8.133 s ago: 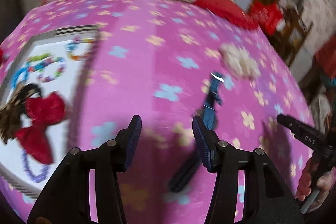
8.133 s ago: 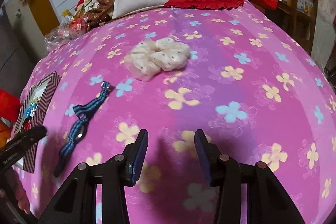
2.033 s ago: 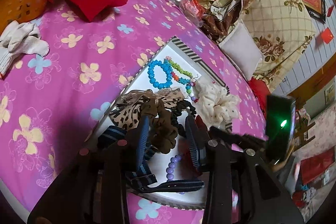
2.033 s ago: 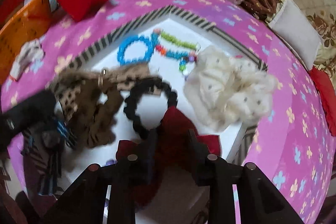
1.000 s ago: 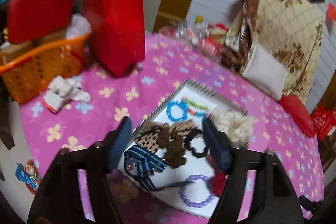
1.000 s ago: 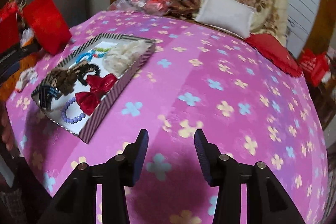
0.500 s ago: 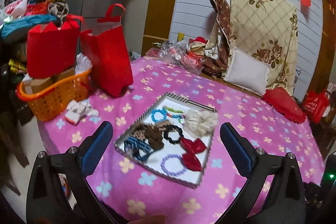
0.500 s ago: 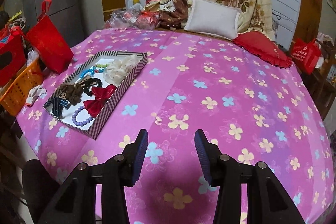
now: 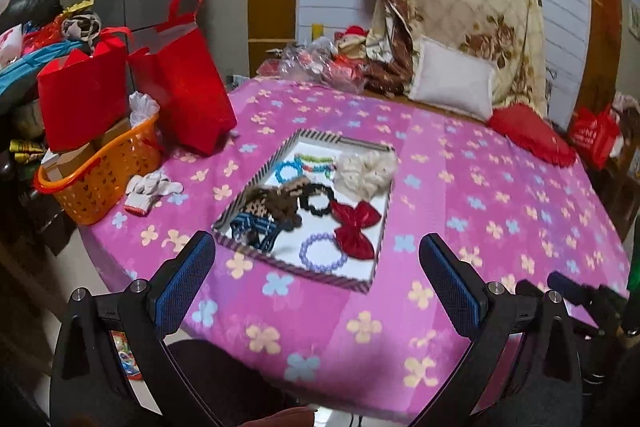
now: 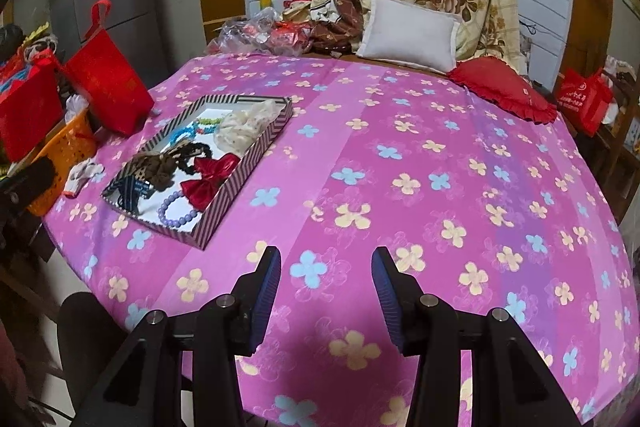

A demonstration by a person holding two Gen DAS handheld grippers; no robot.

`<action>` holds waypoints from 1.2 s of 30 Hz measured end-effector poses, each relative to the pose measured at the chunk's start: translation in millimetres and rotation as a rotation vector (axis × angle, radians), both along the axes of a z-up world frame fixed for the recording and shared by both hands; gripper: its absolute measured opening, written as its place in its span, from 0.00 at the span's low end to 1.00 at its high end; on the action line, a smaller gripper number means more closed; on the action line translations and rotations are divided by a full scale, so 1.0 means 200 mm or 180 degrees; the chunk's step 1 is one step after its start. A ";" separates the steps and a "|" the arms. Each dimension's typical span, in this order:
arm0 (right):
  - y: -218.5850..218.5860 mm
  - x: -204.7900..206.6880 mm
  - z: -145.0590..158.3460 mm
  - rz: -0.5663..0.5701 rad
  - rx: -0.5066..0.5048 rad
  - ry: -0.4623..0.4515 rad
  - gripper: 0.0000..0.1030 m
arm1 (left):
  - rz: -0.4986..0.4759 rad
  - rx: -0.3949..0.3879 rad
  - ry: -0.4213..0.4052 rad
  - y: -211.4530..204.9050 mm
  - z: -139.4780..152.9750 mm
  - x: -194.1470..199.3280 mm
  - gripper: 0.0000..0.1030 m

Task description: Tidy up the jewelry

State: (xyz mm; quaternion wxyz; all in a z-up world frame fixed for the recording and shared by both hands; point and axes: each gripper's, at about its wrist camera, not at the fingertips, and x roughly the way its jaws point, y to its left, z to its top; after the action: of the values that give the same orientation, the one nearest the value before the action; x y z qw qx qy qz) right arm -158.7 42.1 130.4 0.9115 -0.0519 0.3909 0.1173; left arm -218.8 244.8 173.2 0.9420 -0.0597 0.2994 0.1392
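Note:
A striped tray (image 9: 298, 270) (image 10: 256, 153) sits on the pink flowered table. It holds a cream scrunchie (image 9: 365, 171), red bow (image 9: 355, 225), purple bead bracelet (image 9: 323, 254), black scrunchie (image 9: 317, 199), leopard scrunchie (image 9: 272, 201), blue striped band (image 9: 252, 229) and coloured bead bracelets (image 9: 308, 165). My left gripper (image 9: 316, 281) is wide open and empty, held back above the table's near edge. My right gripper (image 10: 325, 285) is open and empty over the bare cloth, right of the tray.
Red gift bags (image 9: 188, 95) and an orange basket (image 9: 100, 171) stand at the table's left edge, white gloves (image 9: 150, 187) beside them. A white pillow (image 10: 408, 33), red cushion (image 10: 504, 93) and plastic bags (image 10: 260, 35) lie at the far side.
Both grippers have pulled back and up from the tray since two seconds ago. The left jaws have opened wide. The blue band and cream scrunchie now lie in the tray.

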 end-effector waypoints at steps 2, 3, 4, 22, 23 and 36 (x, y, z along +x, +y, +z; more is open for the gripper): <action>0.01 -0.01 -0.01 0.0018 -0.0017 0.0006 0.44 | -0.0005 0.0000 0.0059 -0.01 -0.02 0.00 0.99; 0.02 -0.02 -0.01 0.0028 -0.0025 0.0009 0.45 | -0.0005 0.0003 0.0093 -0.01 -0.03 0.00 0.99; 0.03 -0.02 -0.01 0.0036 -0.0030 0.0012 0.45 | -0.0006 0.0004 0.0120 -0.01 -0.03 0.00 0.99; 0.07 -0.02 -0.07 0.0043 -0.0088 0.0098 0.57 | 0.0005 0.0012 0.0364 -0.01 -0.13 0.03 0.99; 0.06 -0.02 -0.08 0.0039 -0.0087 0.0105 0.57 | 0.0007 0.0013 0.0374 -0.01 -0.14 0.03 0.99; 0.06 -0.01 -0.11 0.0015 -0.0114 0.0169 0.57 | -0.0010 0.0009 0.0507 -0.04 -0.19 0.05 0.99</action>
State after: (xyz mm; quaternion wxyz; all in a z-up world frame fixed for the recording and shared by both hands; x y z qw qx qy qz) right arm -159.9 55.0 108.1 0.8994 -0.0659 0.4168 0.1138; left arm -208.9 237.2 136.1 0.9155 -0.0467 0.3732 0.1425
